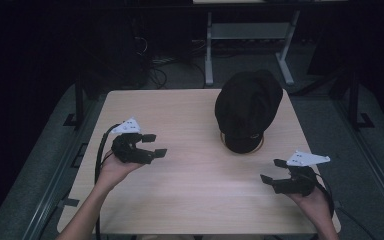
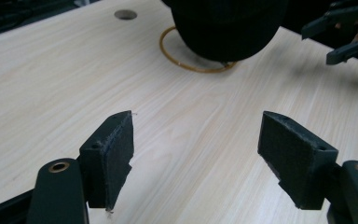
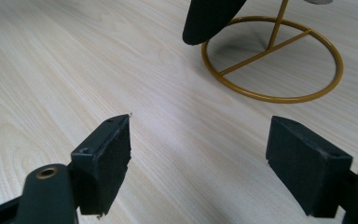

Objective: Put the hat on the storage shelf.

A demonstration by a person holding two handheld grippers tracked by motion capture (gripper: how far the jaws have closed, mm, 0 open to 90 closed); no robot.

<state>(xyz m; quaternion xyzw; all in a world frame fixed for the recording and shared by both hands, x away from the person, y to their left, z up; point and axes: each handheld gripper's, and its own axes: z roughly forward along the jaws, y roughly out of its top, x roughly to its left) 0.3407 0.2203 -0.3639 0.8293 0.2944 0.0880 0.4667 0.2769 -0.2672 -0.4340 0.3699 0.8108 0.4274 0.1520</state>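
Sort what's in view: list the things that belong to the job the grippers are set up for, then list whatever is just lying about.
Belongs to the job:
- black cap sitting on its stand
- gold wire stand, ring base on the table
- left gripper, jaws open, nothing between them
- right gripper, jaws open, nothing between them

Just around:
- wooden table
- grey metal frame on the floor behind the table

The high view looks forward and down from above the near edge of the pale wood-grain table [image 1: 190, 190], taking in all four edges. The left gripper view sits low and close over the tabletop, facing the black fabric cap [image 2: 226, 28] on its gold wire ring stand [image 2: 186, 65]. The right gripper view, equally low, faces that stand [image 3: 272, 60] from the opposite side. All three views share cap and stand.
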